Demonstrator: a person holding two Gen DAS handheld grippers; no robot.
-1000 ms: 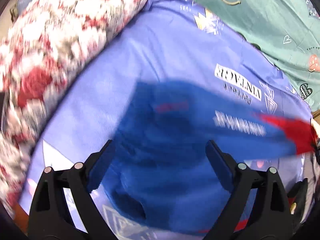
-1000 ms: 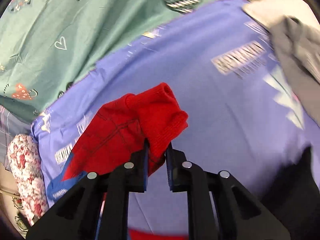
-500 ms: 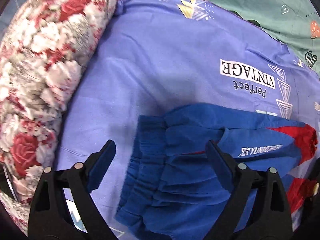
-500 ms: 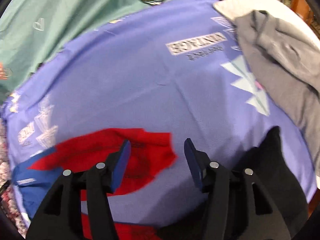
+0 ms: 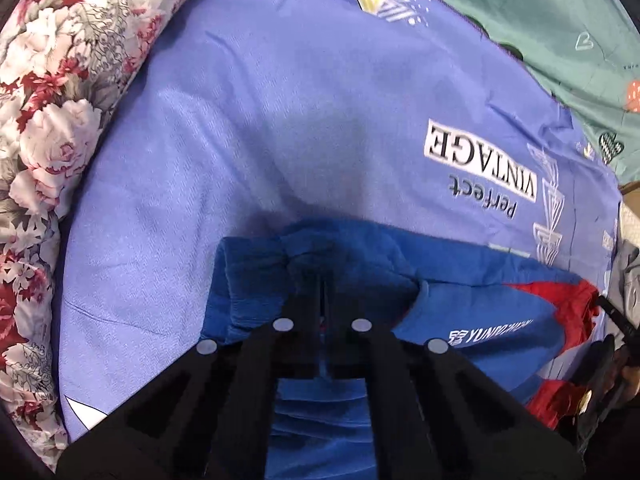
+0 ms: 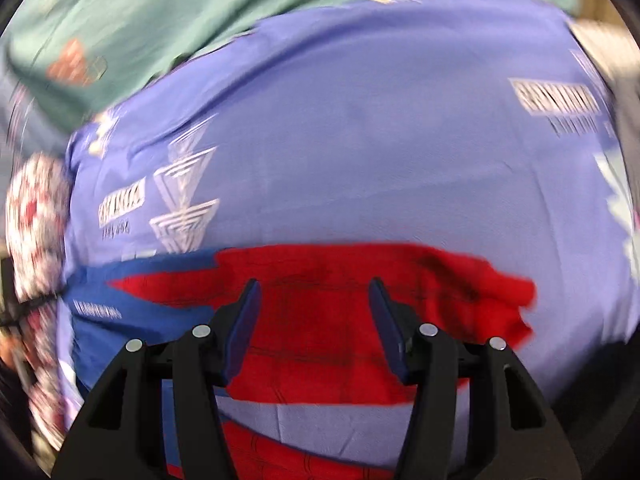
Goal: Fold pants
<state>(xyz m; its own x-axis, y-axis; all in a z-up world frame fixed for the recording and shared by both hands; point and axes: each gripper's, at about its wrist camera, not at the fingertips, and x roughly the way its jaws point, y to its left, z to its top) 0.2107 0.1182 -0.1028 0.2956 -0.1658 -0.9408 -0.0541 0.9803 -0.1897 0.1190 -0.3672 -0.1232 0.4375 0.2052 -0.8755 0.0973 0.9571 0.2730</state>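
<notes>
The pants (image 5: 472, 300) are blue at the waist with red lower legs and lie on the purple bedsheet (image 5: 280, 112). In the left wrist view my left gripper (image 5: 322, 280) is shut on the blue waistband, which bunches up around the fingertips. In the right wrist view the red legs (image 6: 360, 276) stretch across the sheet (image 6: 360, 140). My right gripper (image 6: 314, 292) is open and hovers over the red fabric, holding nothing. That view is blurred by motion.
A floral quilt roll (image 5: 48, 128) lies along the left of the sheet. A green patterned cover (image 5: 560, 20) lies behind it. A grey garment (image 5: 628, 276) sits at the right edge. The other gripper and hand (image 5: 612, 360) show at the right.
My left gripper was open above the waistband and has shut on it. My right gripper let go of the red leg cuff, opened, and has shifted left over the legs.
</notes>
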